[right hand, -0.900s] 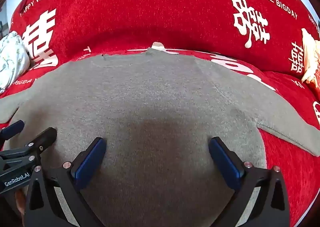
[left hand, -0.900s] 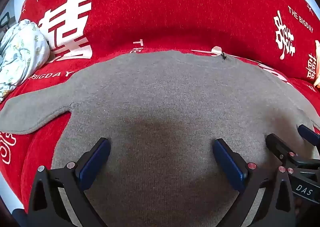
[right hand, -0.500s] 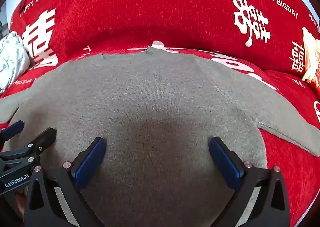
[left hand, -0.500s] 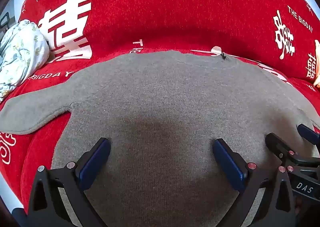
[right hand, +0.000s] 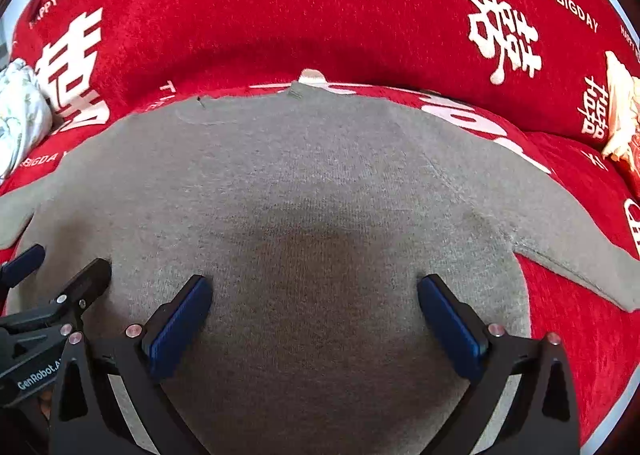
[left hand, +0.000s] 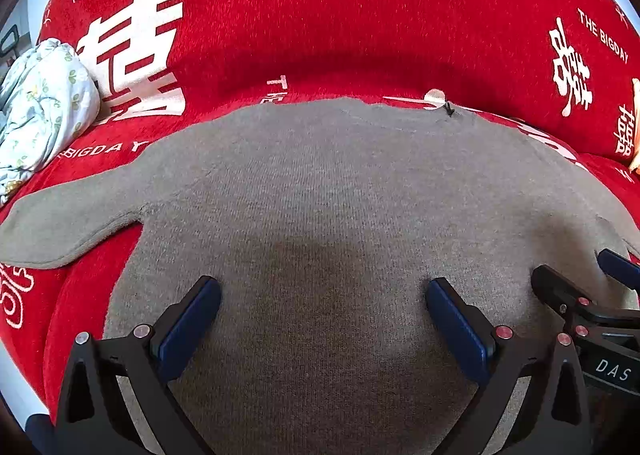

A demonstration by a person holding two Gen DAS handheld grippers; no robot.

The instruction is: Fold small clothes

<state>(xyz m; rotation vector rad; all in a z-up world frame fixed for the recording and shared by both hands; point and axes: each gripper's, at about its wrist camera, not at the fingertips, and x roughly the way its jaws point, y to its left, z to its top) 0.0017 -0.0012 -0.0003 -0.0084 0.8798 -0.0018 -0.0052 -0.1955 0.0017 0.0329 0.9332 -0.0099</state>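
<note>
Looking through your left wrist camera, you see a red plush sofa cover [left hand: 360, 15] printed with white characters and the words "HAPPY WEDDING" and "THE BIGDAY", draped over seat and backrest. A strip of pale wall shows at the upper left edge; little else of the room can be made out. A crumpled pale floral cloth [left hand: 40, 107] sits at the far left, partly cut off by the frame. The grey sweater [left hand: 340, 195] lies flat on the seat with its neckline toward the backrest and one sleeve [left hand: 68, 223] stretched out to the left; its lower hem is hidden behind your tool. Your left tool [left hand: 322, 319] hangs tilted down over the lower body of the sweater, jaws spread wide with nothing between them. Your right tool [left hand: 580, 295] pokes in at the right edge, only partly visible.

From your right wrist camera, the same red cover [right hand: 320, 7] fills the background. A cream-coloured item [right hand: 620, 107] at the right edge is too cut off to identify. The sweater [right hand: 320, 175] spreads below, its other sleeve [right hand: 568, 251] running out to the right. Your right tool [right hand: 314, 315] stands wide and empty above the sweater's lower middle. Whether the blue pads [right hand: 180, 327] touch the knit you cannot tell. Your left tool [right hand: 52, 291] shows at the left edge, just beside.
</note>
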